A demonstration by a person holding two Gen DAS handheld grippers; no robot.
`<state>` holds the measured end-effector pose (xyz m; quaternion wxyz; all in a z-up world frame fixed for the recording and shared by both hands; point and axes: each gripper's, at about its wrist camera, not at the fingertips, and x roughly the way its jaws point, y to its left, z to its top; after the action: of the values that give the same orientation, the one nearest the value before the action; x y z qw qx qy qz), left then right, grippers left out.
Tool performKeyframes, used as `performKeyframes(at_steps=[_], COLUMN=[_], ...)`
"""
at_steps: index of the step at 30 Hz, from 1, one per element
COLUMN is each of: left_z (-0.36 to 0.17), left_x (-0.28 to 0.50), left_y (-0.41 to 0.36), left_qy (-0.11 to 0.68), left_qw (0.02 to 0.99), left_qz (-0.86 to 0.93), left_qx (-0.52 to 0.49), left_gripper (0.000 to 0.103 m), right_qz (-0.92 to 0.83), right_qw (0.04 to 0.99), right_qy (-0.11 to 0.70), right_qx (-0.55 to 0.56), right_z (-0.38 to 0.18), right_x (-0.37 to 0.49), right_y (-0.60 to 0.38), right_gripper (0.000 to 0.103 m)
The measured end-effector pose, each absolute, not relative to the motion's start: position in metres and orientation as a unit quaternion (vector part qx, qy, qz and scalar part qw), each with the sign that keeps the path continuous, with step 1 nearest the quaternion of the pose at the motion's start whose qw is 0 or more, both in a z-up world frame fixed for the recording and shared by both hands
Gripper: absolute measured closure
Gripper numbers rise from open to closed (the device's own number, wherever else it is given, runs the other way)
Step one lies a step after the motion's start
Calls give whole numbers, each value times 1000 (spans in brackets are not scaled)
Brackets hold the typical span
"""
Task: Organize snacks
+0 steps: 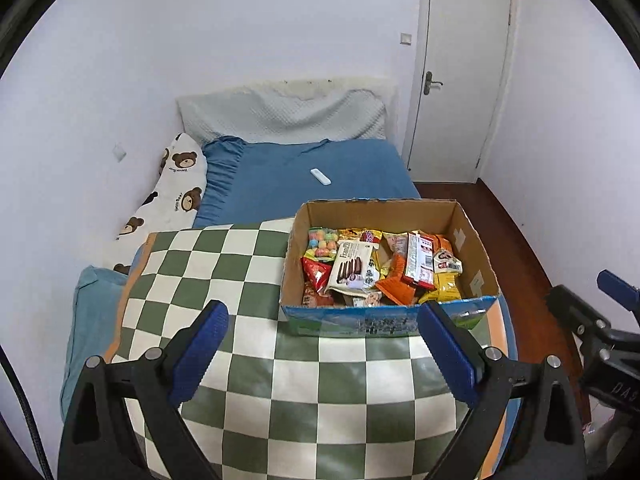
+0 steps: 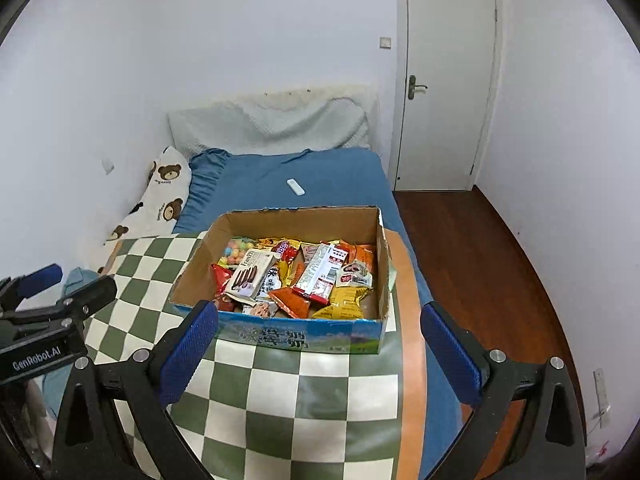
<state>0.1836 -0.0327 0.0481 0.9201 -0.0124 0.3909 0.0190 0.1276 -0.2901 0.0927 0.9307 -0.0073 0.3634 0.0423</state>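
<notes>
We see the bed in blue sheeting filling the far half of the room, and over its near end a green-and-white checked cloth. On that cloth sits the cardboard box, open at the top, its long axis running left to right across both wrist views, heaped with snack packets. Among them we pick out a white biscuit pack on the left of the heap, an orange packet in the middle, and a yellow packet at the near right corner.

The box lies ahead of both grippers and below them. From the left gripper it sits forward and to the right; from the right gripper it sits nearly dead ahead, so we judge the right one better placed for a first pick, with the yellow packet nearest its jaws. Both grippers hover above the cloth, tilted downward, their jaws spread wide and holding nothing. No packet is out of the box yet.
</notes>
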Motion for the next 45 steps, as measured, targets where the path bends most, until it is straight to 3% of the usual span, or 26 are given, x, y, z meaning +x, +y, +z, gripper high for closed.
performKeyframes(at_steps=[20, 26, 45], left_z=[52, 40, -7], left_x=[151, 167, 244], left_y=[-39, -39, -30], left_qy=[382, 379, 402], left_qw=[924, 925, 913], left_qz=[25, 38, 69], left_qx=[-16, -11, -2], left_gripper=[6, 1, 1], right_qz=[49, 38, 3], right_qw=[938, 937, 929], right_qy=[344, 348, 369], right_qx=[-18, -16, -9], right_z=[114, 103, 43], right_x=[82, 97, 183], right_y=[-287, -292, -290], right_gripper=[0, 0, 0])
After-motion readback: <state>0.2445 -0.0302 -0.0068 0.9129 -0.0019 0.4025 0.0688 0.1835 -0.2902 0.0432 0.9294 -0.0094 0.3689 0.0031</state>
